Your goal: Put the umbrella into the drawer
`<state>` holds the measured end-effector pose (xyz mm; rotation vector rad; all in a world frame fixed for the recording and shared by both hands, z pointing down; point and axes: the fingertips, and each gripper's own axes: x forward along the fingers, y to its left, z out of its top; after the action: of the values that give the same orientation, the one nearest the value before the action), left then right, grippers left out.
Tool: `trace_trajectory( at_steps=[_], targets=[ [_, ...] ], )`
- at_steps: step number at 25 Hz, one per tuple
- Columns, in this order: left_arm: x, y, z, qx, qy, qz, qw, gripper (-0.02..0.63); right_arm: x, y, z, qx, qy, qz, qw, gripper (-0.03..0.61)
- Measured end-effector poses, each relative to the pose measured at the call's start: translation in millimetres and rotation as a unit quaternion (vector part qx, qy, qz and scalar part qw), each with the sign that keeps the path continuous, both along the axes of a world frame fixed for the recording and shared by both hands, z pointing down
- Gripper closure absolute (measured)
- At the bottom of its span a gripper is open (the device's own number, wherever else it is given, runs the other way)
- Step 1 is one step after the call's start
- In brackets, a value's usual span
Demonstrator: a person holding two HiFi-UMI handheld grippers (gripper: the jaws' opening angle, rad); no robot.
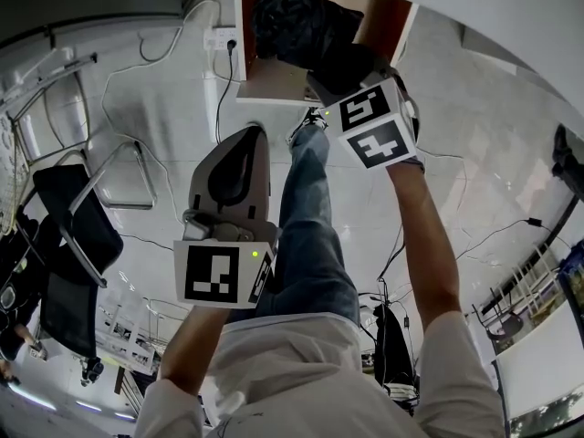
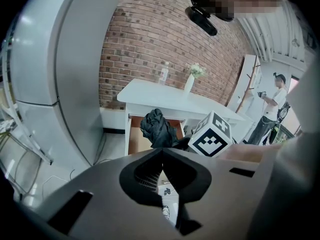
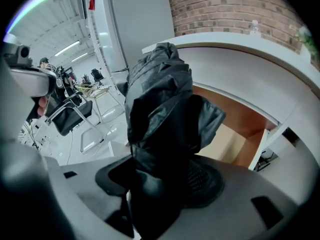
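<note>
Right gripper (image 3: 160,181): you are clamping the black umbrella (image 3: 160,94) at the open drawer (image 3: 227,144);
Left gripper (image 2: 162,154): you are carrying it empty, jaws together, back from the drawer

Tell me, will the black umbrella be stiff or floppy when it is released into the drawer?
Probably floppy outside: the umbrella shows loose bulging fabric beyond the right gripper. Likely light, since that gripper alone holds it.

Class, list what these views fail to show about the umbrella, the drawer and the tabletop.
Umbrella lower end: right gripper view, hidden inside the right claw.
Drawer interior: head view, partly covered by the umbrella.
Bottle label: left gripper view, too small.
</note>
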<state>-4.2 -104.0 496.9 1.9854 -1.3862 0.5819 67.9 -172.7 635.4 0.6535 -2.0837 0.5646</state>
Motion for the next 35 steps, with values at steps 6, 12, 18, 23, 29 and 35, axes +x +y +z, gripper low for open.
trace_trajectory(
  at_steps=[6,12,18,23,29,35],
  targets=[
    [-0.6,0.9,-1.4,-0.004,0.000,-0.001,1.0000,0.595,-0.6,-11.8,18.1,-0.001,0.025,-0.015,1.000,0.314],
    [-6.3,-2.8,6.7,-0.008,-0.002,-0.005,1.0000,0.595,-0.3,-22.8,43.1,-0.013,0.032,-0.011,0.999,0.314],
    [-8.7,1.2,13.8,-0.022,0.006,-0.016,0.9996,0.595,-3.4,-30.0,60.7,-0.015,0.046,-0.018,0.999,0.314],
    [-11.0,7.3,21.2,-0.035,0.008,-0.014,0.9993,0.595,-10.1,-32.5,75.9,-0.015,0.061,-0.028,0.998,0.314],
    [-7.6,7.5,24.6,-0.040,0.005,-0.017,0.9990,0.595,-1.0,-36.7,92.1,-0.019,0.078,-0.035,0.996,0.314],
    [-15.9,5.2,27.7,-0.044,0.003,-0.023,0.9988,0.595,-4.1,-39.5,110.6,-0.016,0.092,-0.045,0.995,0.313]
  ],
)
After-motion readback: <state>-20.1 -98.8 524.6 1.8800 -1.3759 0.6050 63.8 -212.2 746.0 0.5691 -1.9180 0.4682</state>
